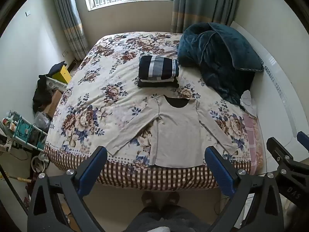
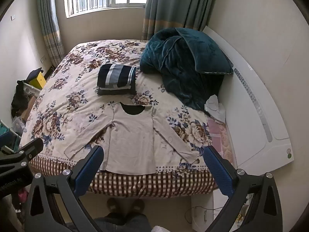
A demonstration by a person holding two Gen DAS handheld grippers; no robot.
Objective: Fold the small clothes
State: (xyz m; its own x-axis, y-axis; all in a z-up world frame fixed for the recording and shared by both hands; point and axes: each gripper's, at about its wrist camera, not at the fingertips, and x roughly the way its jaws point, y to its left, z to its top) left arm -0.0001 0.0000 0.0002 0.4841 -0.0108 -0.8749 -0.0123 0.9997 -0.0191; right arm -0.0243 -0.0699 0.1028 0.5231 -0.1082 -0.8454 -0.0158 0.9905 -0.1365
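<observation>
Floral bedding (image 1: pixel 108 73) covers the bed, with a teal blanket (image 1: pixel 216 58) heaped at the far right beside the white headboard (image 1: pixel 274 89), and a stack of folded clothes (image 1: pixel 158 71) resting mid-bed, a striped navy piece on top. Nothing lies between the grippers and the beige long-sleeved shirt (image 1: pixel 177 131), which is spread flat at the near edge of the bed, sleeves angled outward, hem toward the person's slippers (image 1: pixel 160 198). Both claws hang above the floor short of that hem: the left gripper (image 1: pixel 156 166) and the right gripper (image 2: pixel 154 166) each stand spread wide, blue pads (image 1: pixel 92 172) empty, touching nothing.
</observation>
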